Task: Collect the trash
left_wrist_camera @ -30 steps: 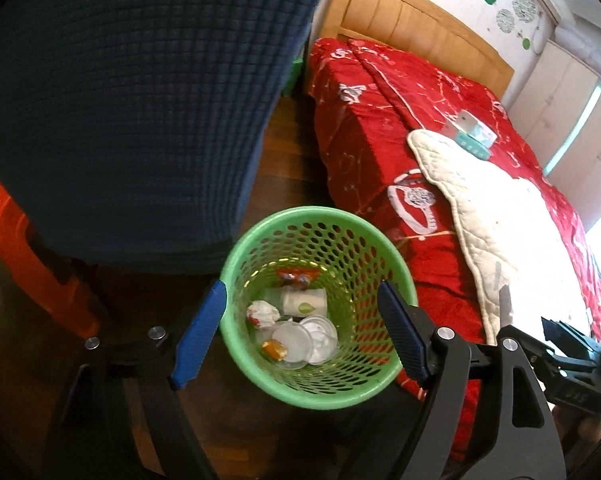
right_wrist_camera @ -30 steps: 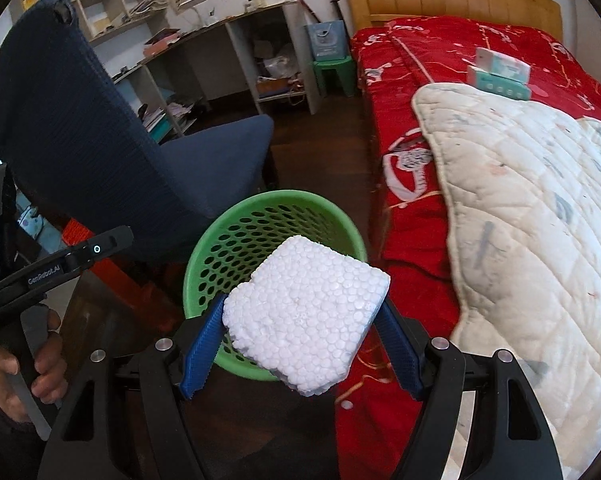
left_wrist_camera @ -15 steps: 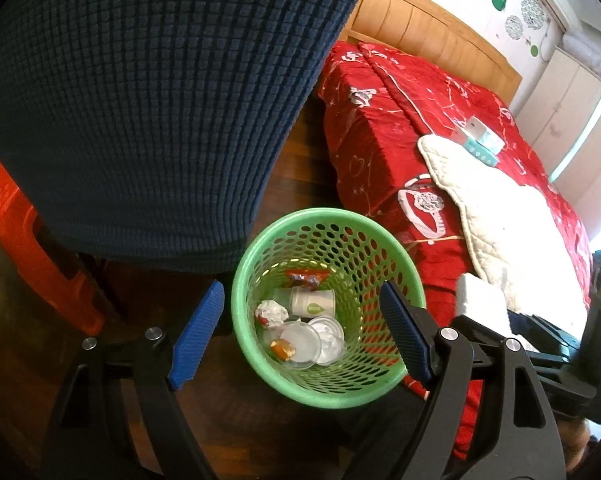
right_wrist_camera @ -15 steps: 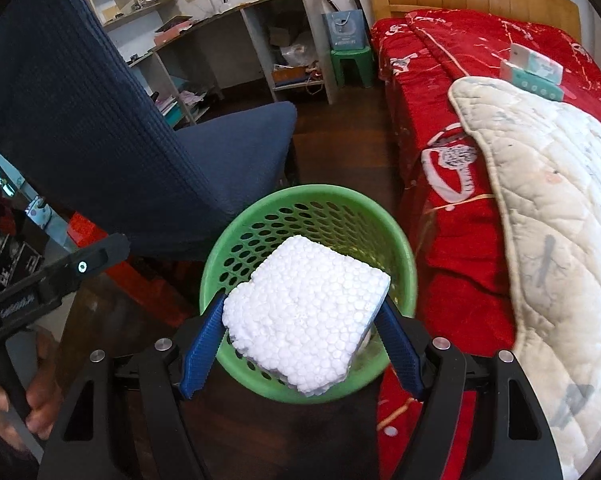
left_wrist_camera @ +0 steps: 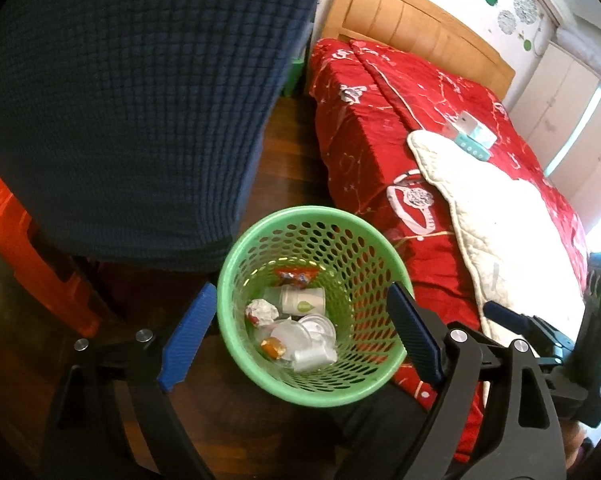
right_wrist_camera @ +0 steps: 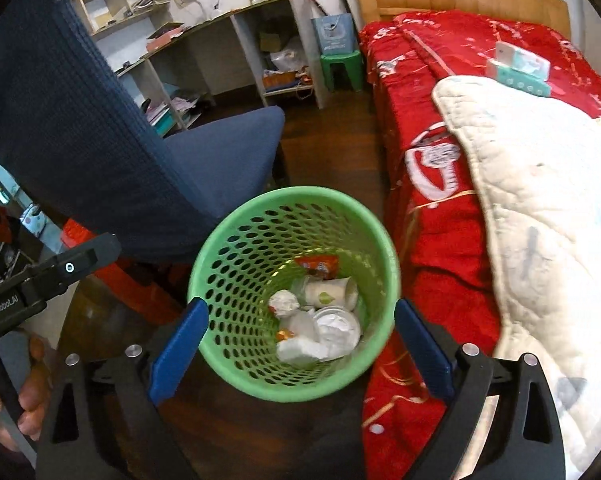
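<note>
A green perforated trash basket (left_wrist_camera: 260, 372) stands on the dark wood floor between a blue chair and a red bed; it also shows in the right wrist view (right_wrist_camera: 228, 344). It holds a paper cup (right_wrist_camera: 326, 290), crumpled paper, lids, a red wrapper and a white foam block (right_wrist_camera: 300, 350), also in the left wrist view (left_wrist_camera: 314, 356). My right gripper (right_wrist_camera: 298, 348) is open and empty above the basket. My left gripper (left_wrist_camera: 298, 338) is open and empty above the basket too.
A blue fabric chair (right_wrist_camera: 100, 140) stands left of the basket, with an orange stool (left_wrist_camera: 24, 248) beside it. The red bed (right_wrist_camera: 440, 120) with a white quilt (right_wrist_camera: 540, 200) and tissue packs (right_wrist_camera: 520, 66) is right. A desk with shelves (right_wrist_camera: 240, 40) is at the back.
My right gripper has opened and let go of the white foam block, which now lies in the basket. Both grippers have come closer over the basket.
</note>
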### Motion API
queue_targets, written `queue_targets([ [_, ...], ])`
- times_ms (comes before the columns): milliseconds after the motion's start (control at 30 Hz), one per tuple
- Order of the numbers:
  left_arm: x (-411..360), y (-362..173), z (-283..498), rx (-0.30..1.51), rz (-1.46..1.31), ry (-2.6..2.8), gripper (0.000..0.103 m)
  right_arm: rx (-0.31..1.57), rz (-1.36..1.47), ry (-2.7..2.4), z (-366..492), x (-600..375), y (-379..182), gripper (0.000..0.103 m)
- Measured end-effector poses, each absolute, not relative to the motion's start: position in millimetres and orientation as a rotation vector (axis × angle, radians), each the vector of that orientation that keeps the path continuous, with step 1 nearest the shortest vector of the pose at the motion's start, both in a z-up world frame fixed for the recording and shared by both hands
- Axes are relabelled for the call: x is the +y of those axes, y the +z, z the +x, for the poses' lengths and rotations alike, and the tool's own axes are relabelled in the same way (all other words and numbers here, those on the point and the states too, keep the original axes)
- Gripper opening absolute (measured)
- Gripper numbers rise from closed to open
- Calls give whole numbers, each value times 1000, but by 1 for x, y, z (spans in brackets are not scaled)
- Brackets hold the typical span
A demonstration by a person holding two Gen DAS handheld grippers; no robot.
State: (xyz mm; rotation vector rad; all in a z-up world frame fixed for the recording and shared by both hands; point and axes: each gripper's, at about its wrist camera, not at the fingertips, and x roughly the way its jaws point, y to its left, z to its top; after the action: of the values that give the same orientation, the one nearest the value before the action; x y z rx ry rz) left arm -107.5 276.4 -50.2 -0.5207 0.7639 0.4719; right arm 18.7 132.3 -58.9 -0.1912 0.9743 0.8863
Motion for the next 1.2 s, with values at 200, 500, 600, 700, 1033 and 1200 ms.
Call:
queue_targets([
  [200, 260, -43, -96, 761, -481, 441, 90, 937, -197, 833, 18, 107, -48, 93],
  [500, 227, -31, -76, 758, -412, 378, 93, 898, -182, 738, 16, 68, -34, 95],
  [600, 216, -27, -67, 757, -402, 343, 94, 891, -165, 693, 16, 51, -31, 95],
  [700, 200, -22, -56, 753, -378, 309, 95, 891, -147, 650, 18, 33, -28, 96],
  [1033, 155, -12, -34, 752, -300, 223, 97, 863, -85, 499, 24, -31, -18, 96],
  [1200, 135, -8, -27, 756, -270, 182, 97, 842, -66, 428, 25, -51, -12, 96],
])
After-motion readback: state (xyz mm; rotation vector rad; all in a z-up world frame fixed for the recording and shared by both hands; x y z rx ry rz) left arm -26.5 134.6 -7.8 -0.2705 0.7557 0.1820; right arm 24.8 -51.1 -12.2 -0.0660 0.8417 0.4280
